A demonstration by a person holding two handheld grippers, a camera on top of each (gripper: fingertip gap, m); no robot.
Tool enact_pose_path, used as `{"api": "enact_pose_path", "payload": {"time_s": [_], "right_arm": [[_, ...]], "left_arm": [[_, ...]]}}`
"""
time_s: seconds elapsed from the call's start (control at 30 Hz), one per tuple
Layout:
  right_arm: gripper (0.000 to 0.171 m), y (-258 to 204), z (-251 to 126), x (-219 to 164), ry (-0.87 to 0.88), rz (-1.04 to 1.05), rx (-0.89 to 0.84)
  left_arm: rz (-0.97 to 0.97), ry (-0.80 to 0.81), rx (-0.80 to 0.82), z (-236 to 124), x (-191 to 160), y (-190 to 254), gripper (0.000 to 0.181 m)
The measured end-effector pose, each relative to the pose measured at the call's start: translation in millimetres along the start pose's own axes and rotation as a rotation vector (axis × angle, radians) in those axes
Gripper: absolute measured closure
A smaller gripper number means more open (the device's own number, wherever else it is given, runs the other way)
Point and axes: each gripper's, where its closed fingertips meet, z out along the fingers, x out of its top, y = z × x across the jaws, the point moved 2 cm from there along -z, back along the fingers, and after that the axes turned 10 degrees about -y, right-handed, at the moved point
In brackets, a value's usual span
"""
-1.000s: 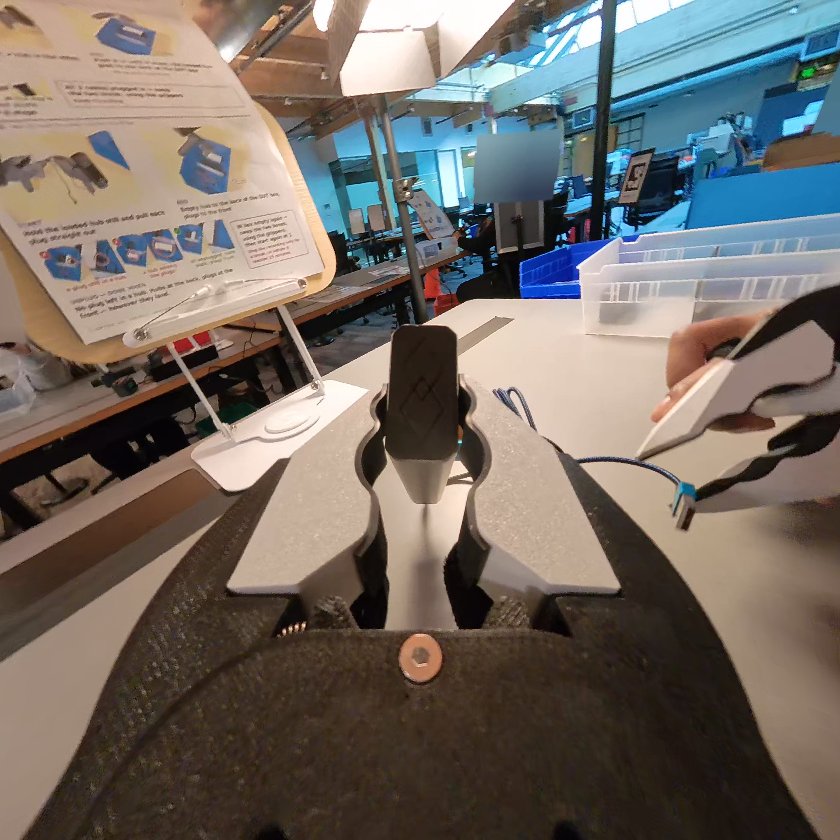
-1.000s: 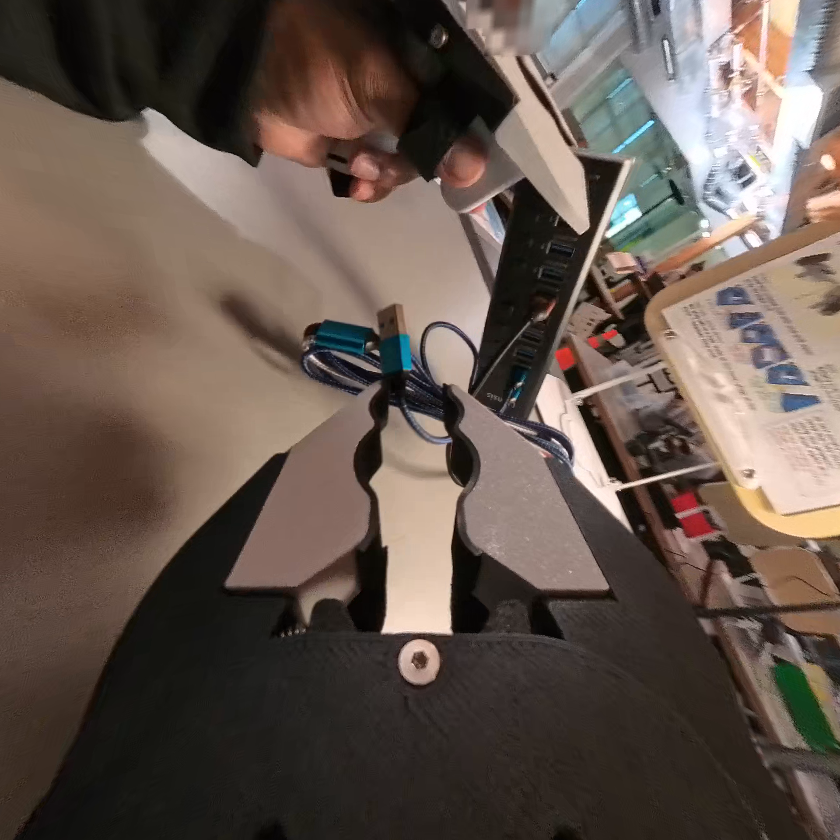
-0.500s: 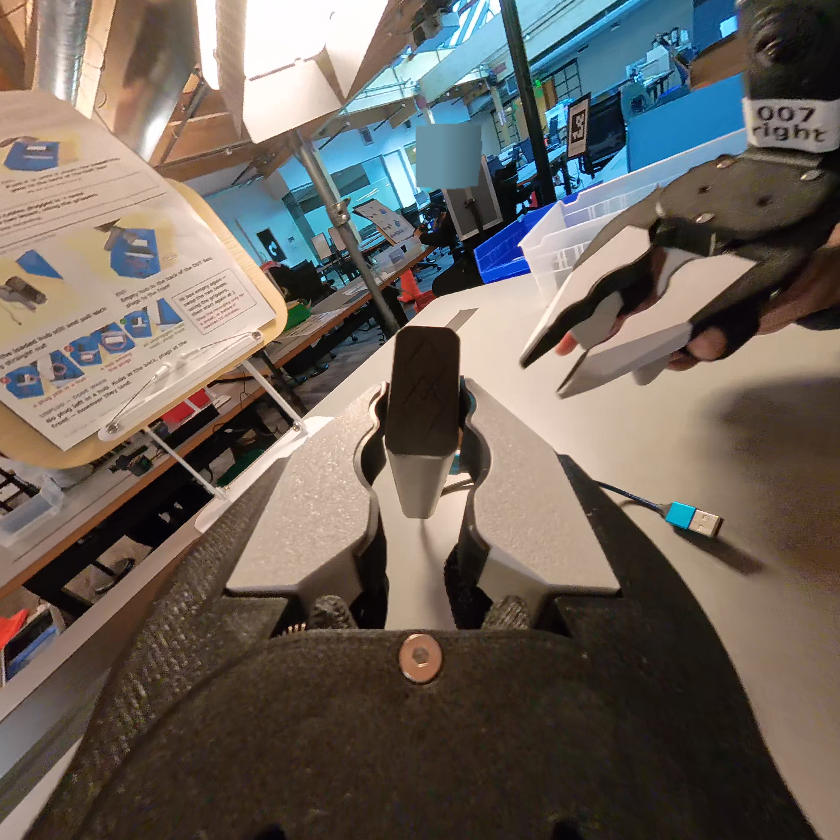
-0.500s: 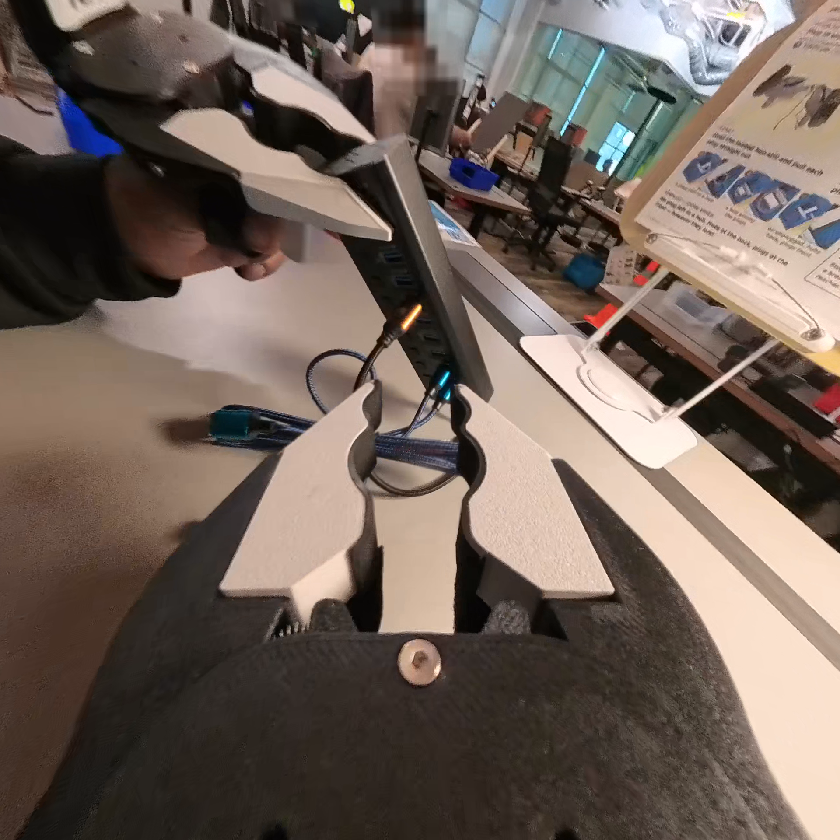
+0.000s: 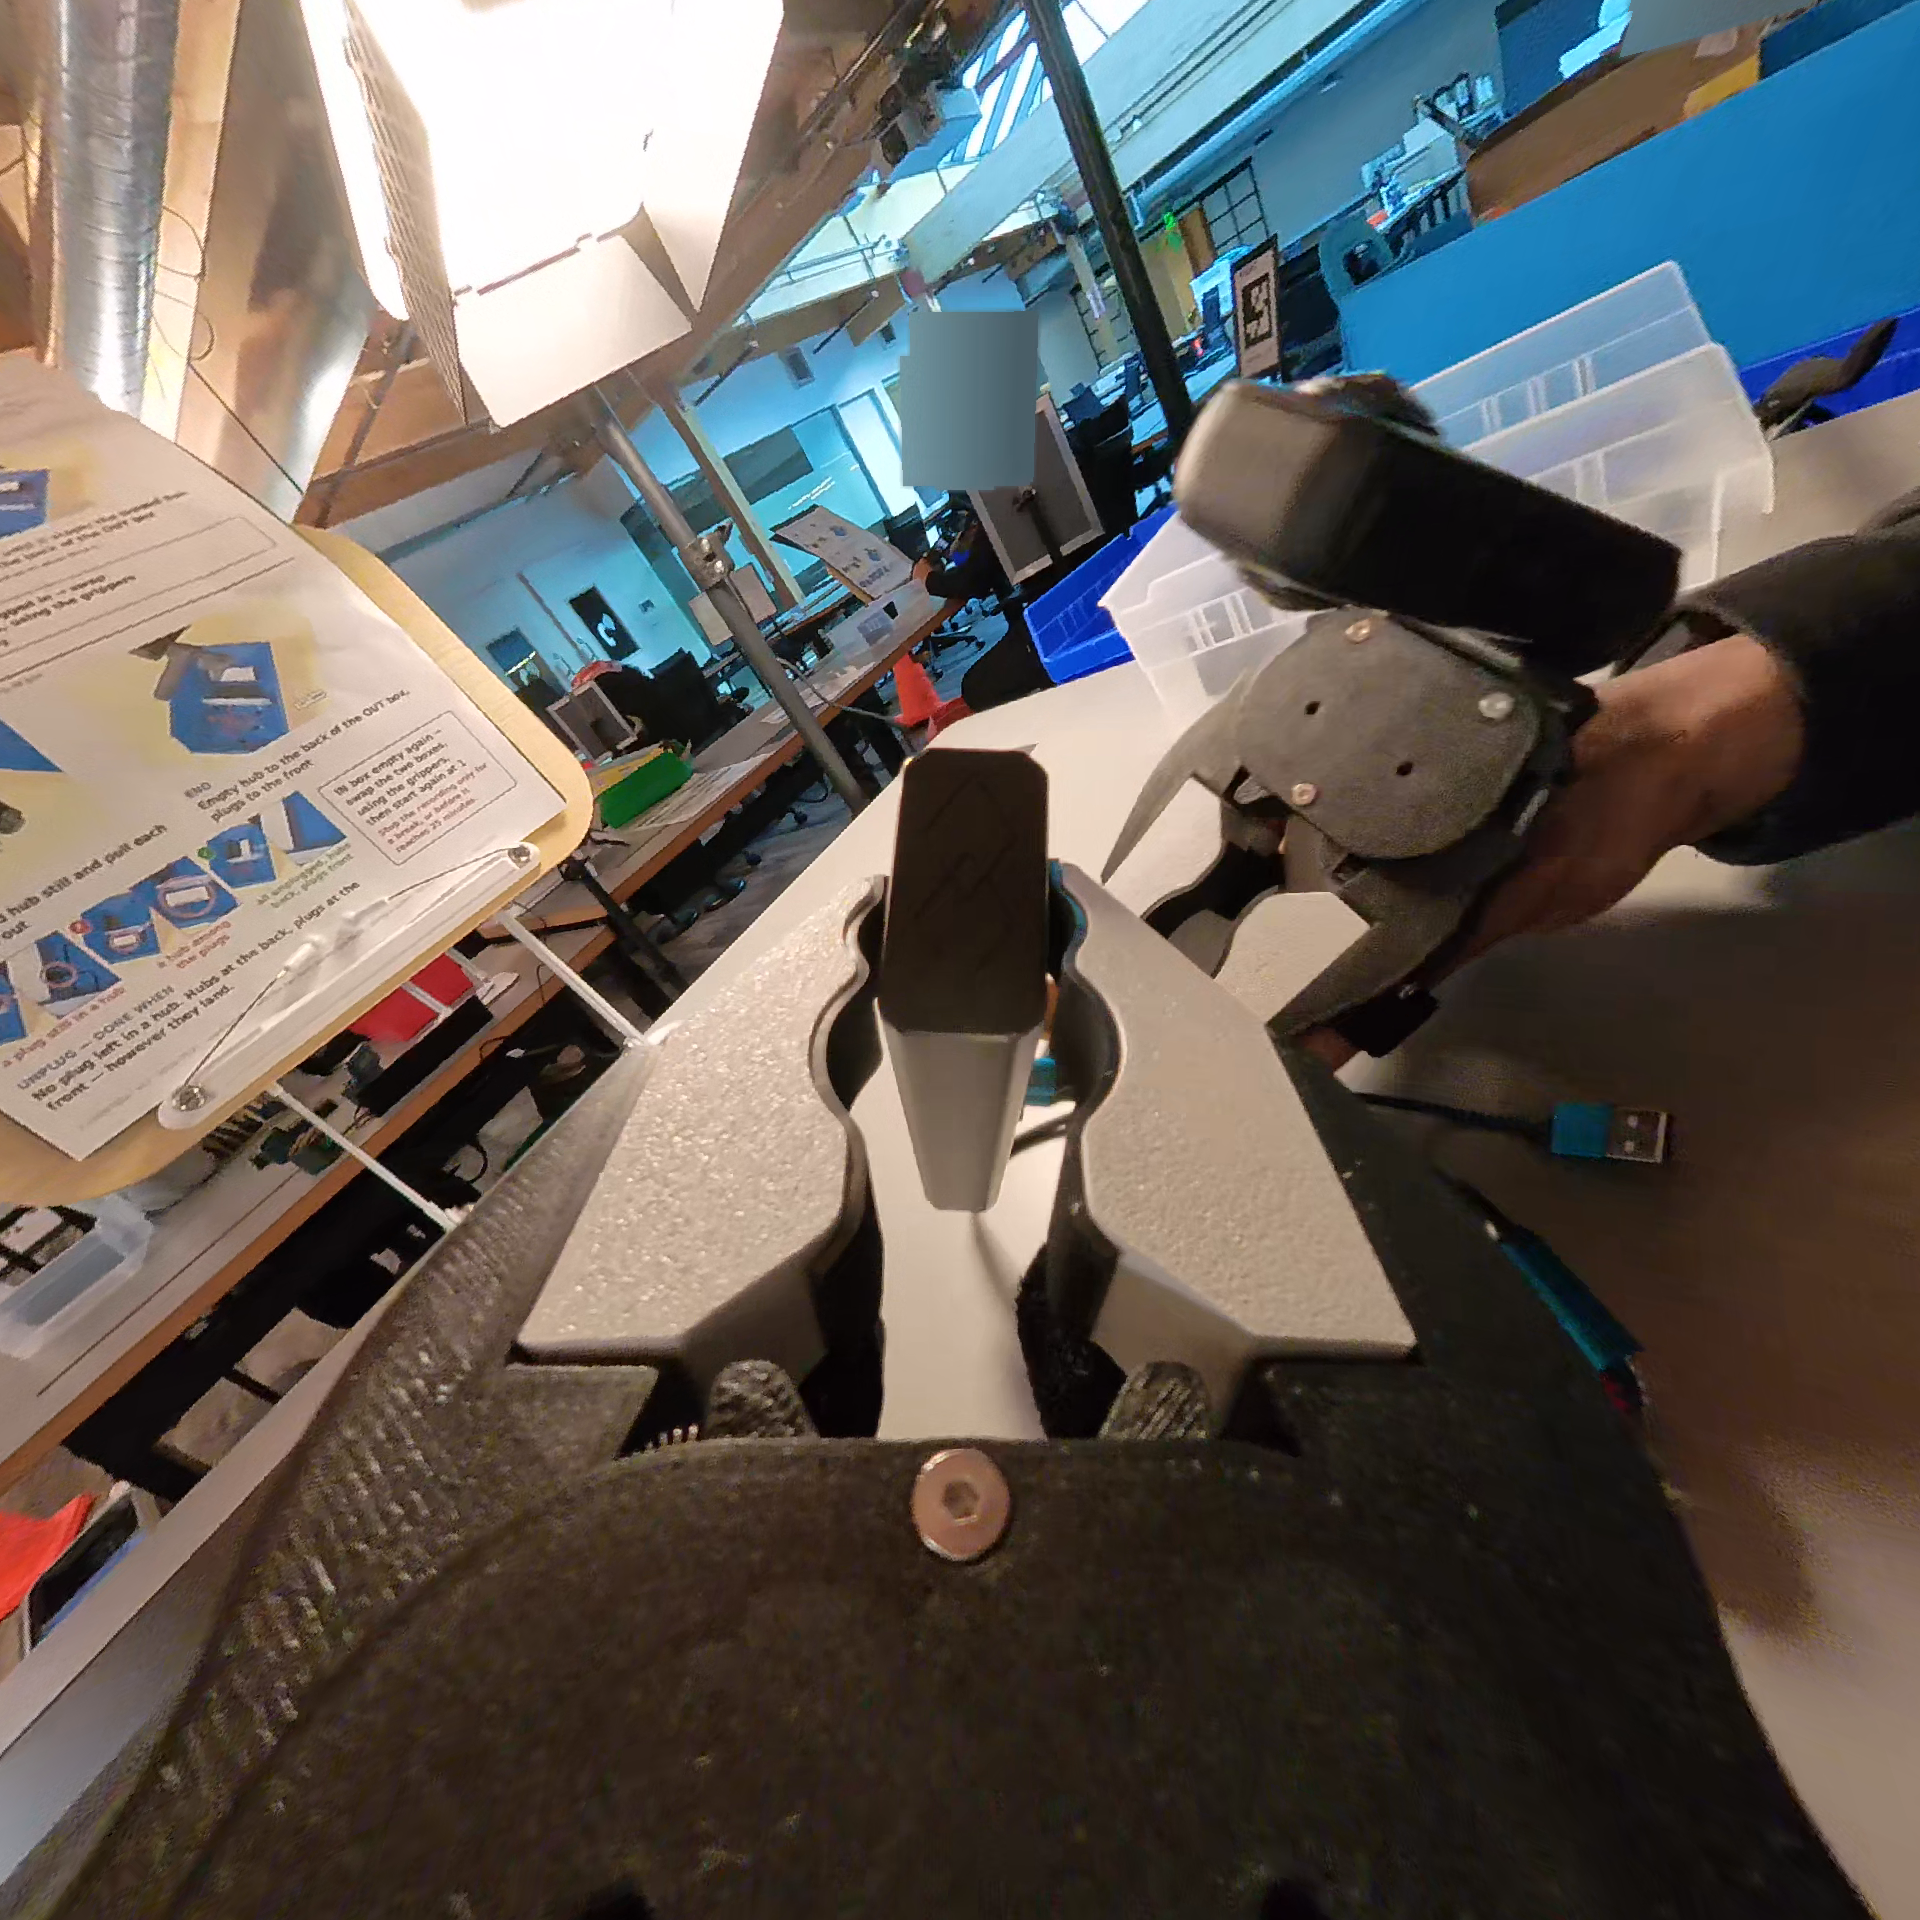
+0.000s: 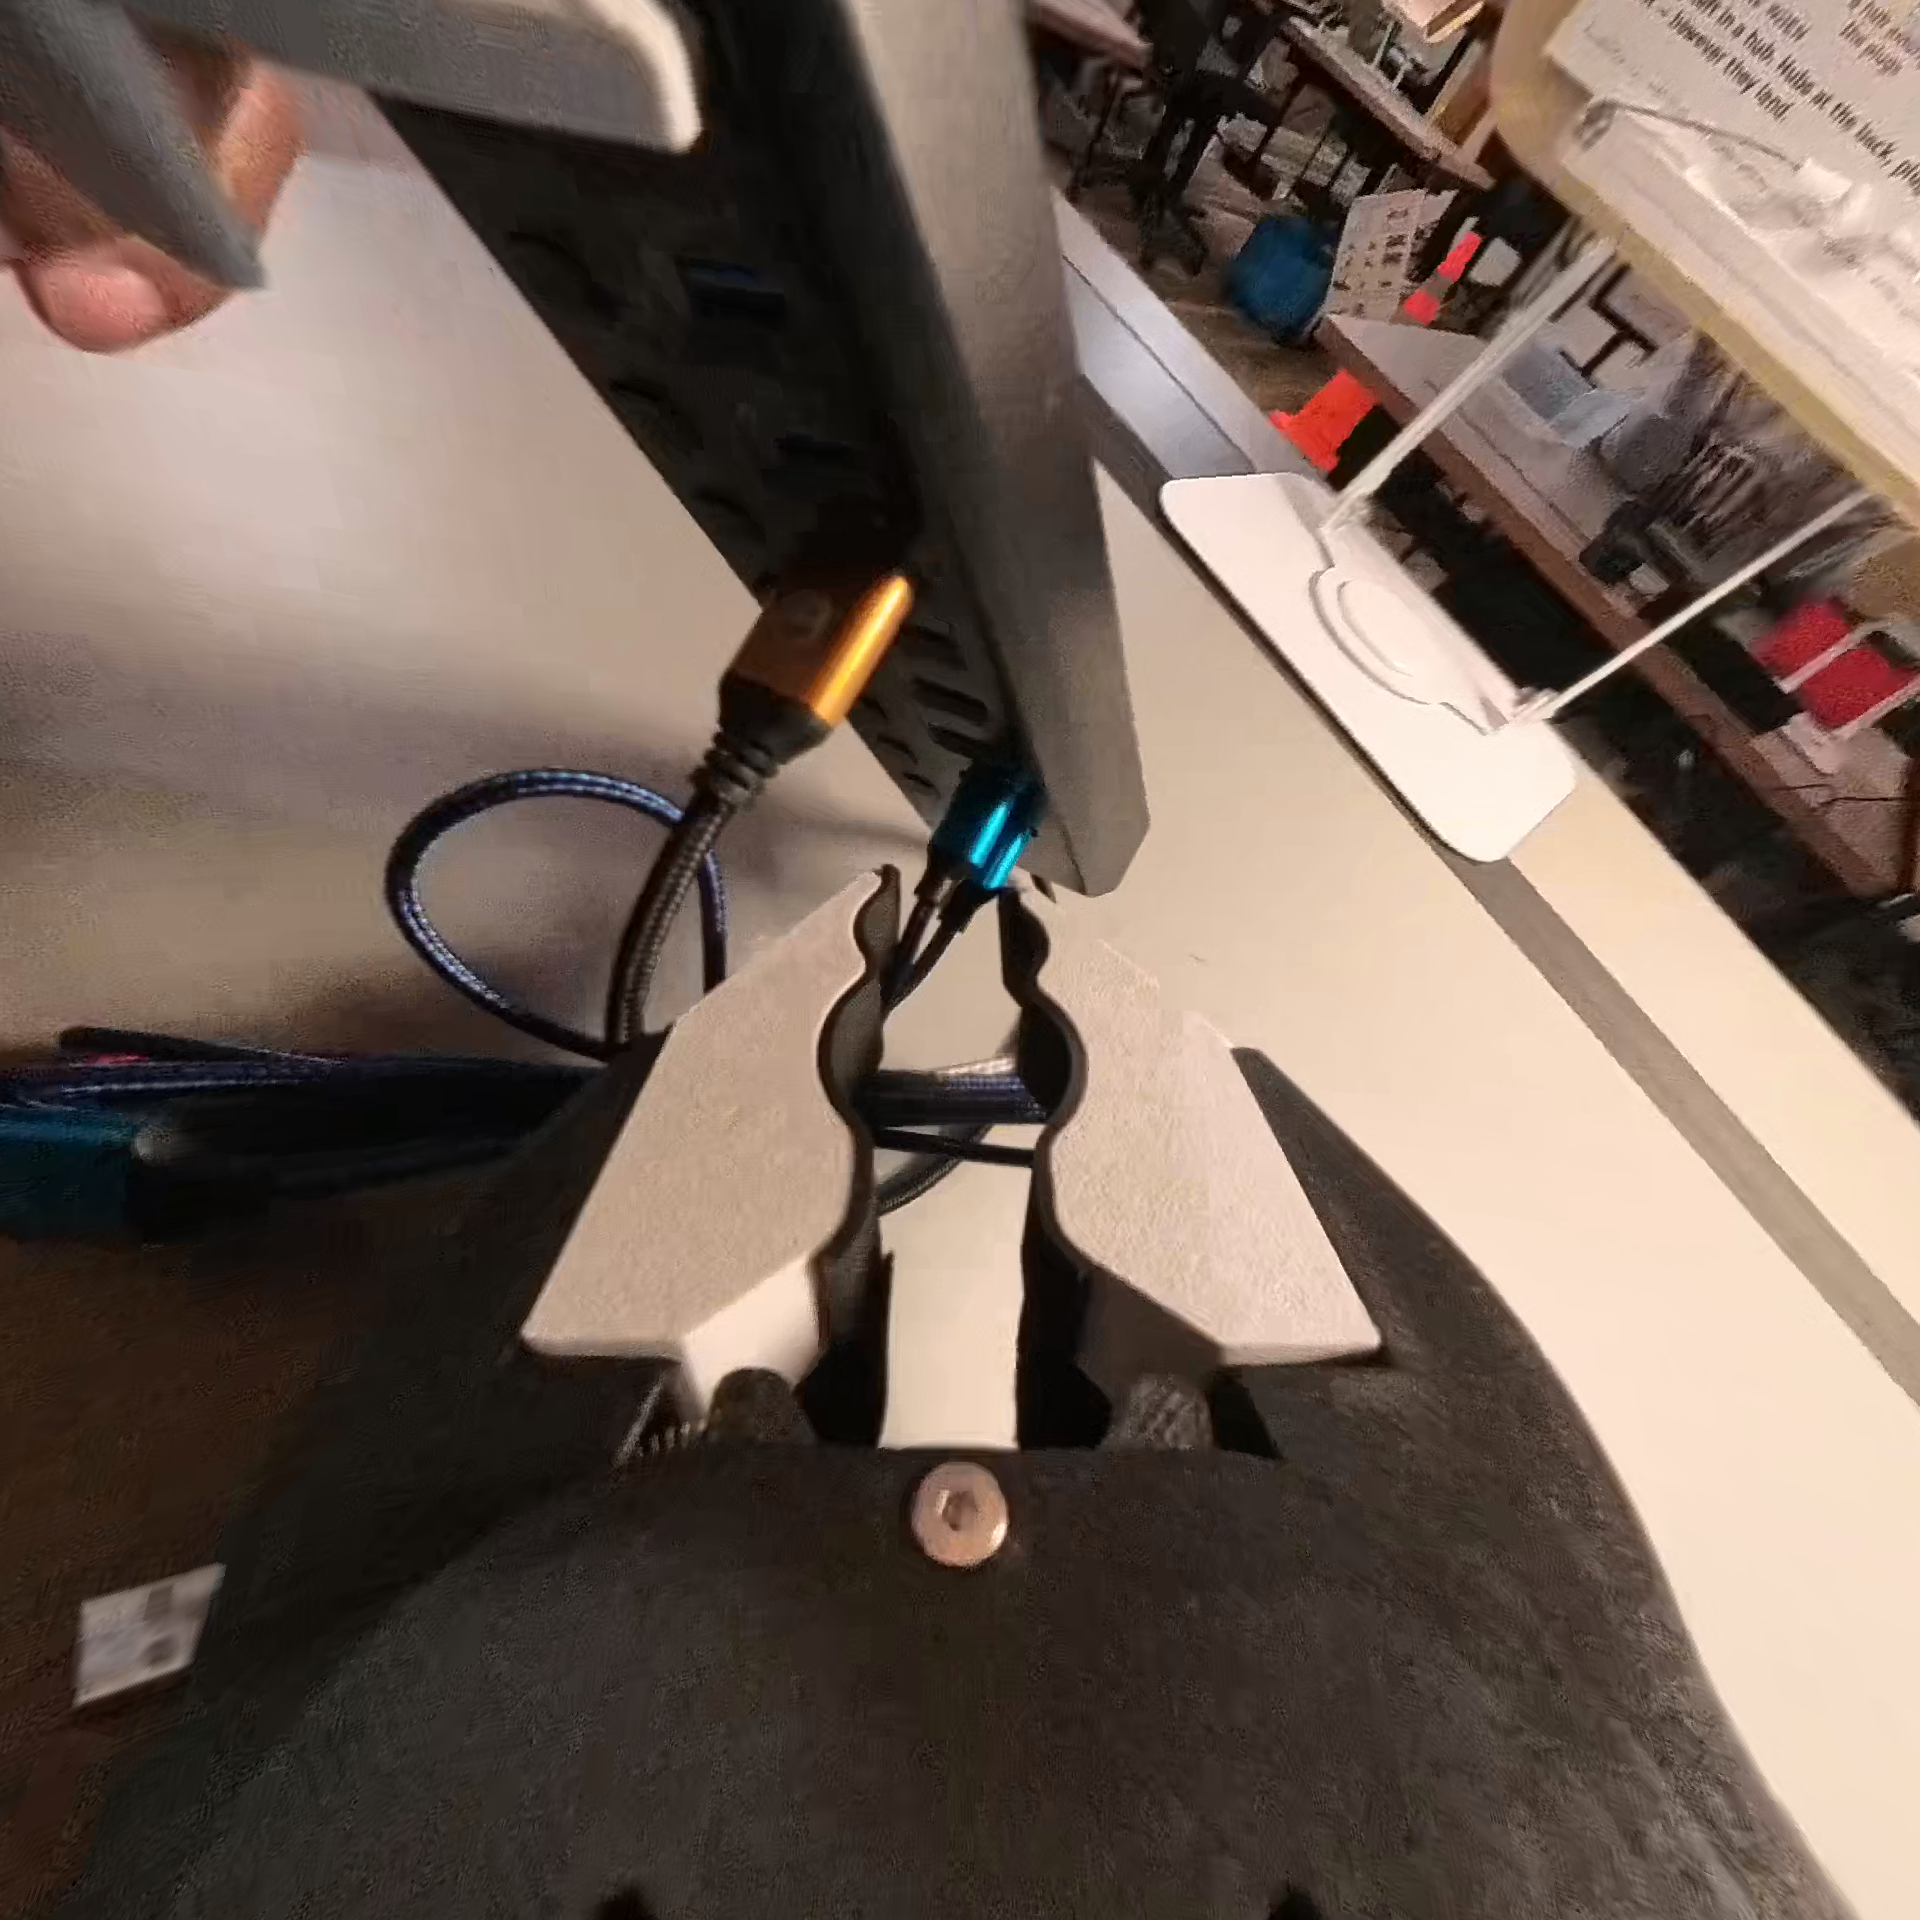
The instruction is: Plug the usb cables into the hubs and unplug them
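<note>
Left gripper: clamping the hub upright at frame centre. Right gripper: jaws parted, empty, nosing at the blue plug seated in the hub's lower end beside the orange plug. Loose blue plug: lying on the table, right of frame.

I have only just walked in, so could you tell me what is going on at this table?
A person holds a gripper in each hand. The left gripper is shut on a long black and silver USB hub, tilted above the white table. An orange-shelled plug and a blue-shelled plug sit in its ports. The right gripper, open, hovers at the blue one. A loose blue USB plug lies on the table.
</note>
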Motion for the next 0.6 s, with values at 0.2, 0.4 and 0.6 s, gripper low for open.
{"api": "enact_pose_path", "payload": {"time_s": [0.2, 0.4, 0.6], "right_arm": [[0.161, 33.5, 3.1, -10.8, -0.069, -0.138, -0.289], [0.161, 50.0, 8.1, -25.5, -0.152, -0.333, -0.442], [0.161, 37.7, 0.2, -4.9, -0.097, -0.499, -0.541]], "left_arm": [[-0.127, -0.158, -0.007, 14.0, -35.4, -9.4, 0.151], [-0.489, -0.235, -0.140, 15.8, -47.8, -22.0, 0.144], [-0.652, -0.359, -0.182, 17.5, -56.8, -30.6, 0.133]]}}
